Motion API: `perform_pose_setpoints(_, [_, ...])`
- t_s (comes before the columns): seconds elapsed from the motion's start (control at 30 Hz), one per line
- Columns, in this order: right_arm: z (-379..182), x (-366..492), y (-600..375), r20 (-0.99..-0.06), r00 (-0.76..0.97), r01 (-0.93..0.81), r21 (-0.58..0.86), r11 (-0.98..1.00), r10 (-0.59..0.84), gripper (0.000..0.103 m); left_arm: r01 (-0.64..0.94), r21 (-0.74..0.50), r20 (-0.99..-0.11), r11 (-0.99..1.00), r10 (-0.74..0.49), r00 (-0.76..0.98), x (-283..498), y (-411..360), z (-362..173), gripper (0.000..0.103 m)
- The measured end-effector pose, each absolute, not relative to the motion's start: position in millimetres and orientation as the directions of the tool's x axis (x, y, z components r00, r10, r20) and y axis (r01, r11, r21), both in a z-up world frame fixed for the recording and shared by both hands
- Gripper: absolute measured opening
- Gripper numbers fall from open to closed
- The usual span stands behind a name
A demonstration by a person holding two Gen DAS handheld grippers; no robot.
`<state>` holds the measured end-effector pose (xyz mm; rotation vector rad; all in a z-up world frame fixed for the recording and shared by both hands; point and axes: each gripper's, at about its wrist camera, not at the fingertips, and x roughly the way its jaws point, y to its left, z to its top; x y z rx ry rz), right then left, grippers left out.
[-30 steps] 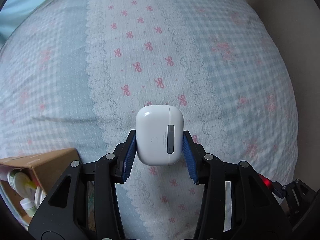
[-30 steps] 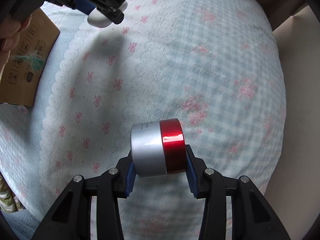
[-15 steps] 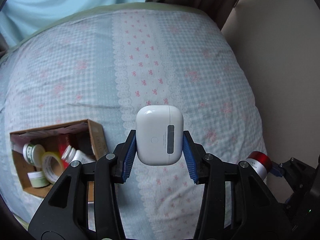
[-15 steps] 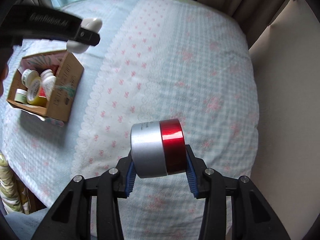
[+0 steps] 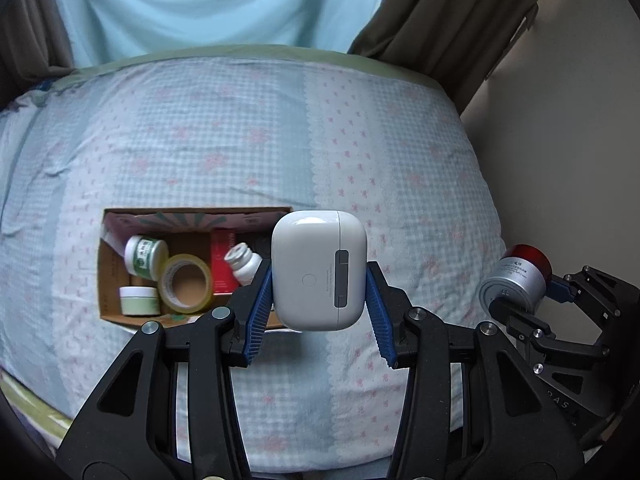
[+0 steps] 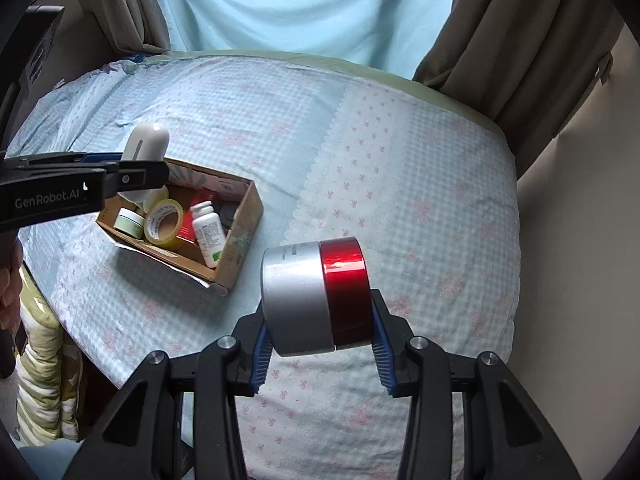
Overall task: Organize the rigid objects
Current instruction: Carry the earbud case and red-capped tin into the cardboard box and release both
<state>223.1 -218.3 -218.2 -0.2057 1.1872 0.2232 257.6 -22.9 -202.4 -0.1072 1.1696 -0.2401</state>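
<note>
My left gripper [image 5: 319, 312] is shut on a white earbud case [image 5: 319, 270], held in the air above the bed just right of an open cardboard box [image 5: 192, 214]. The box holds a tape roll [image 5: 186, 283], a white pill bottle [image 5: 244, 262], two small jars and a red packet. My right gripper [image 6: 318, 346] is shut on a silver jar with a red lid [image 6: 316, 294], held above the bed to the right of the box [image 6: 240, 220]. The jar also shows in the left wrist view [image 5: 516, 280]. The earbud case shows above the box in the right wrist view [image 6: 145, 146].
The bed has a blue checked cover with pink bows [image 5: 380, 160]. Brown curtains [image 6: 520, 40] and a light blue curtain [image 6: 300, 4] hang behind it. A beige wall [image 5: 560, 160] runs along the right side. A striped cushion [image 6: 40, 360] lies low left.
Both grippers have risen and pulled back from the bed with their objects still held. The box has come into fuller view under and left of the earbud case.
</note>
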Motion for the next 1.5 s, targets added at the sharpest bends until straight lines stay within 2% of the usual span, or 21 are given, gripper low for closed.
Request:
perform_pose_setpoints(0.2, [-196.1, 221.0, -158.1, -0.923, 0.376, -0.298, -0.035, 0.954, 0.084, 0.040, 0.138, -0.206, -0.893, 0.969, -0.243, 0.380, 249.4, 43.0, -191.1, 0.041])
perform_pose_setpoints(0.43, [-188.5, 229.6, -85.6, -0.918, 0.384, -0.243, 0.005, 0.970, 0.101, 0.040, 0.200, -0.201, -0.902, 0.959, -0.261, 0.343, 250.1, 116.5, -203.8, 0.041])
perform_pose_setpoints(0.77, [-224.2, 267.0, -5.4, -0.939, 0.321, -0.136, 0.088, 0.987, 0.128, 0.040, 0.253, -0.208, -0.927, 0.945, -0.272, 0.257, 280.7, 193.5, -250.3, 0.041])
perform_pose_setpoints(1.1, [-287.8, 303.9, 23.9, -0.961, 0.219, -0.058, 0.159, 0.986, 0.168, 0.040, 0.245, -0.227, -0.950, 0.942, -0.270, 0.157, 319.5, 207.0, -316.9, 0.041])
perform_pose_setpoints(1.5, [-376.7, 366.4, 28.2, -0.978, 0.076, 0.011, 0.196, 0.981, 0.194, 0.040, 0.275, -0.232, -0.969, 0.933, -0.247, 0.019, 368.6, 178.9, -396.3, 0.041])
